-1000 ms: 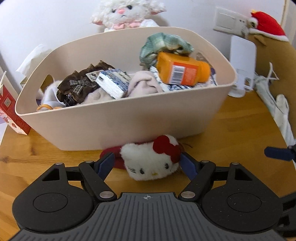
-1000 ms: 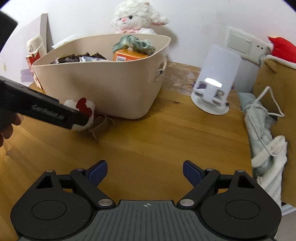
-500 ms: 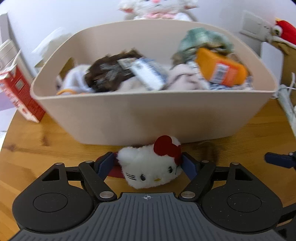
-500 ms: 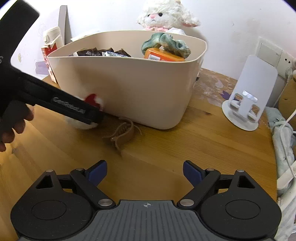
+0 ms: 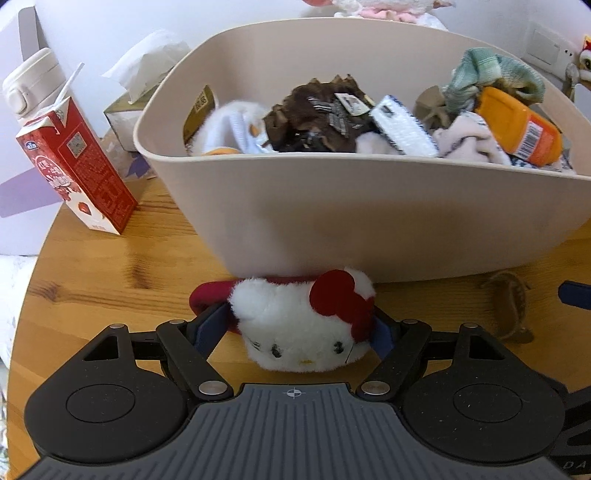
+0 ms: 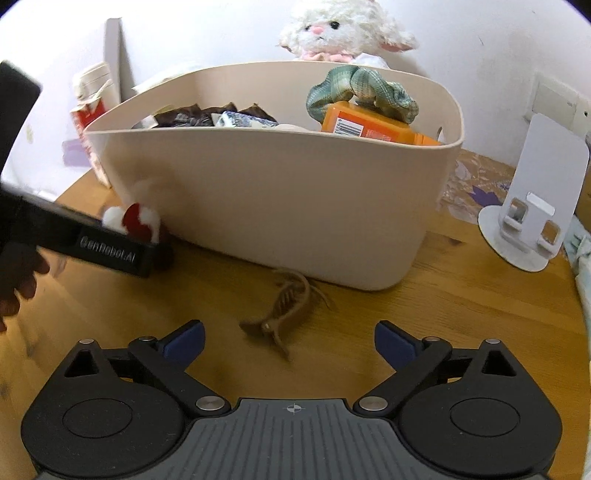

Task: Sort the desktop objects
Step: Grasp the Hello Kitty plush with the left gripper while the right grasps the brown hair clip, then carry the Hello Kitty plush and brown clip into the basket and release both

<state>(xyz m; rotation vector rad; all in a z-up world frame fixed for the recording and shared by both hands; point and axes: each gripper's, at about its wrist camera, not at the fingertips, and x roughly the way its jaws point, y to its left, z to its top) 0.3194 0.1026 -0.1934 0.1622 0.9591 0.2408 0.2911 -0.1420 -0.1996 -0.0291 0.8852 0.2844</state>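
A: Left gripper [image 5: 299, 328], finger state?
B: Closed on the white cat-face plush [image 5: 301, 325]. Blue pads pressed against both sides of the plush. Red bow at its right ear; red band [image 5: 207, 293] attached behind at left.

A: Position of plush?
B: At the near wall of the beige bin [image 5: 369, 214], low over the wooden table [image 5: 110, 280]. Contact with the tabletop: cannot tell.

A: Right gripper [image 6: 290, 343], finger state?
B: Wide and opening. Nothing pressed by the pads. Brown claw hair clip [image 6: 284, 314] flat on the table just beyond the fingertips, between the two fingers in line of sight, untouched.

A: Position of clip relative to bin?
B: Near side, just in front of the bin wall, right of the plush.

A: Bin contents?
B: Orange bottle [image 5: 521, 129] at far right, green checked scrunchie [image 5: 491, 77] on top of it. Dark brown bow item [image 5: 321, 110] at centre. White-and-blue pack [image 5: 402, 129] beside it. Pale cloth items in between.

A: Surroundings?
B: Red milk carton [image 5: 77, 166] upright, left of bin. Tissue box [image 5: 125, 110] behind the carton. White lamb toy [image 6: 340, 29] behind the bin at the wall. White phone stand [image 6: 532, 199] on the table, right of bin, well apart from the clip.
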